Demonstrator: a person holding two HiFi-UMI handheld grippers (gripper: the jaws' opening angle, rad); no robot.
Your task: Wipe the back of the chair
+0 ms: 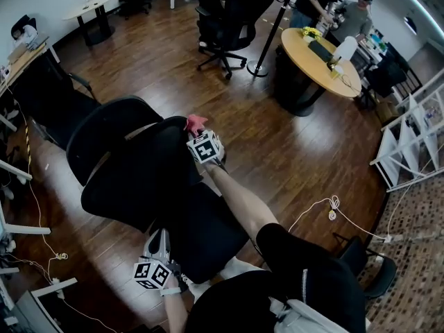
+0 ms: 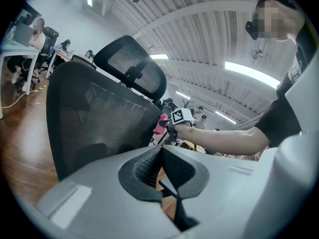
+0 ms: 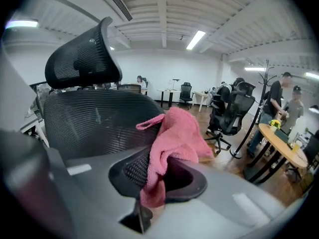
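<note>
One fluffy pink cloth [image 3: 180, 133] sits clenched in your right gripper [image 3: 155, 169], at the upper edge of the black mesh chair back [image 3: 97, 126]. Your left gripper [image 2: 159, 156] is closed on nothing, down by the seat. Wiping looks barely started, and most of the mesh is left to do.

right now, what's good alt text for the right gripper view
The right gripper is shut on a pink cloth, held close to the black mesh chair back just below its headrest. Behind, to the right, is an office with a wooden floor, more black chairs, a round table and two people standing.
</note>
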